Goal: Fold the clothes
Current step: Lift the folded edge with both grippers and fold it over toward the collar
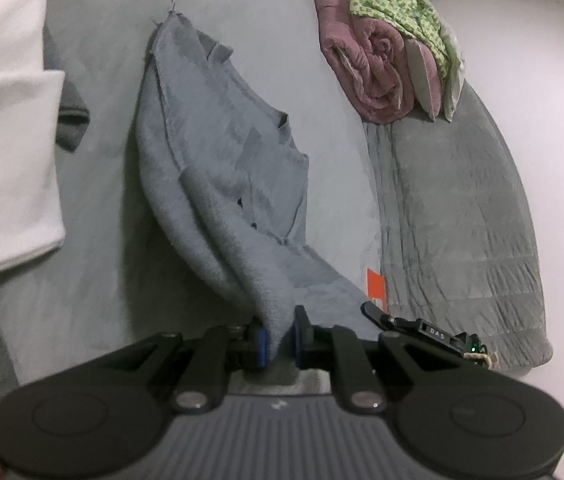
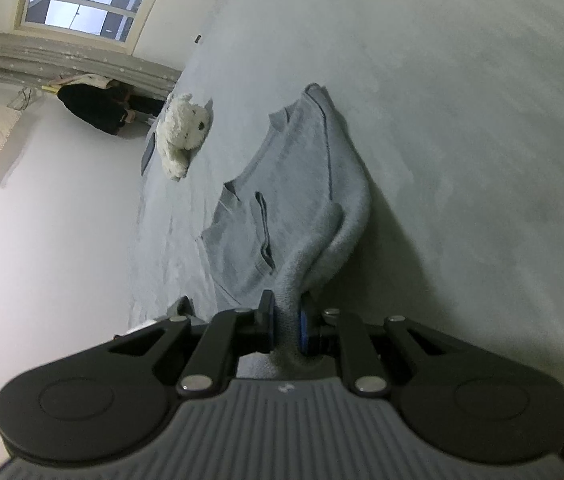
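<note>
Bed surface: grey sheet (image 2: pixel 441 80), lightly creased. White plush toy (image 2: pixel 184 134) lies near its edge, a window (image 2: pixel 82 0) on the wall beyond. Rolled mauve blanket (image 1: pixel 369 68) rests at the end of a grey quilted mattress pad (image 1: pixel 461 220), with green-patterned cloth (image 1: pixel 401 8) draped on top (touching). Orange tag (image 1: pixel 375 286) beside the pad.
</note>
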The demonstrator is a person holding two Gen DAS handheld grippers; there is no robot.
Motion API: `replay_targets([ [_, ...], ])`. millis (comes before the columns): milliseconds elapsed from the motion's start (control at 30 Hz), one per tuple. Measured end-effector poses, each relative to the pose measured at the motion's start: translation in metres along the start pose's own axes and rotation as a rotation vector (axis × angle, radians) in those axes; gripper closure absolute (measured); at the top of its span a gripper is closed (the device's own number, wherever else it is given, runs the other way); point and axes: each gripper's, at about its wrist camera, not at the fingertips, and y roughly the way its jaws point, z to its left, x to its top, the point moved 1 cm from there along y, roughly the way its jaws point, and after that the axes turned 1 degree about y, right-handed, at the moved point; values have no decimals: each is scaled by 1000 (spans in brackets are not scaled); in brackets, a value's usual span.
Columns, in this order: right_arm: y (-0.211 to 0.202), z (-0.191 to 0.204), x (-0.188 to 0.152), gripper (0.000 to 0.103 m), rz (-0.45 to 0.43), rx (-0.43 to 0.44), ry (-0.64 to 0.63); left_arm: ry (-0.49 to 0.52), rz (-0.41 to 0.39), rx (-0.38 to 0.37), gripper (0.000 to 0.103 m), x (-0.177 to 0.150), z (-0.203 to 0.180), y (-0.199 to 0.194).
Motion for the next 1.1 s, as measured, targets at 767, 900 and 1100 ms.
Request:
replay_targets([
  [767,90,5,81,88,-89,16,149,-198,-123,-21,91,110,27,43],
  [900,108,-12,86,86,-81,11,198,-251,-139,8,90,122,46,53],
  [1100,118,-23,96,85,-74,19,236,-276,-160,44,89,138,59,68],
])
